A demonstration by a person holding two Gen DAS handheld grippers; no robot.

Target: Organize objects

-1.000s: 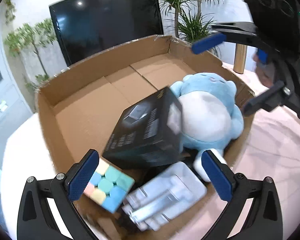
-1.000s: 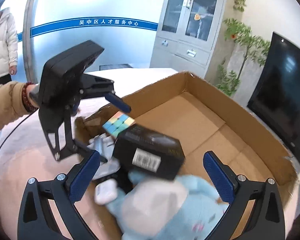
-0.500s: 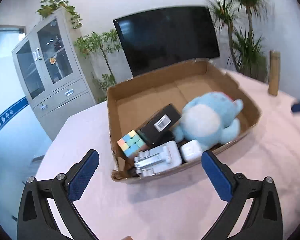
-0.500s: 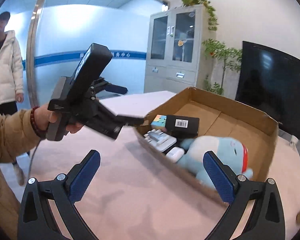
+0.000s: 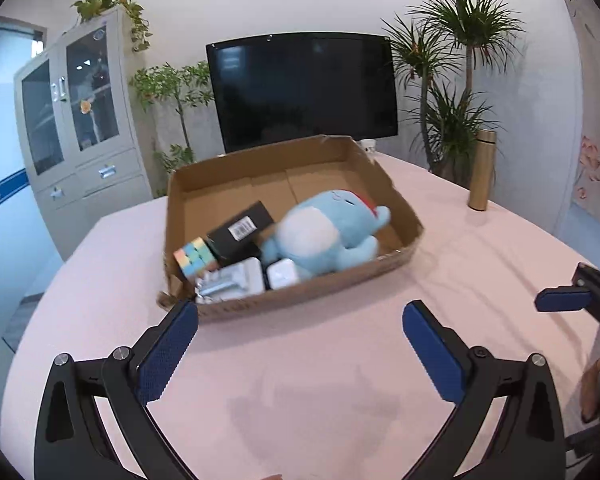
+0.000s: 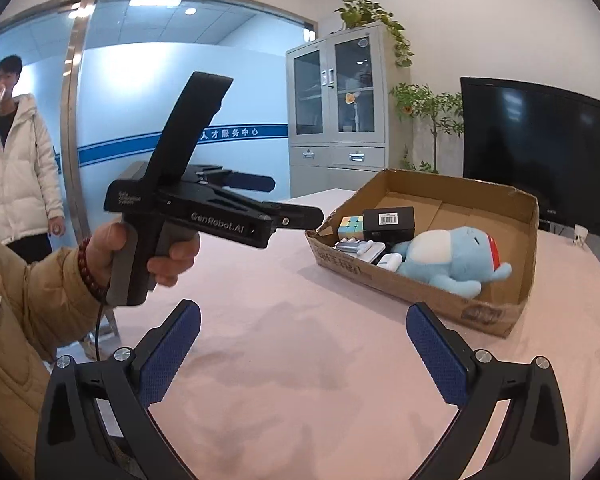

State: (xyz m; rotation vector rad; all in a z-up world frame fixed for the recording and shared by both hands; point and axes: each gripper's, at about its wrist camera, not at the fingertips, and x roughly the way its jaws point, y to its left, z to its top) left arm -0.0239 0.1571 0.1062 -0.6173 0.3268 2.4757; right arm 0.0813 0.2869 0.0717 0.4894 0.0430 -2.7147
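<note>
One cardboard box (image 5: 396, 200), one plush toy (image 5: 324, 236), one puzzle cube (image 5: 194, 258), one black box (image 5: 240, 230)

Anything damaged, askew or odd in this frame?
The cardboard box has a torn, crumpled near-left corner. Inside, the black box sits tilted, propped on other items, and everything is crowded into the near end. Both grippers, left and right, are open and empty over the table.
</note>
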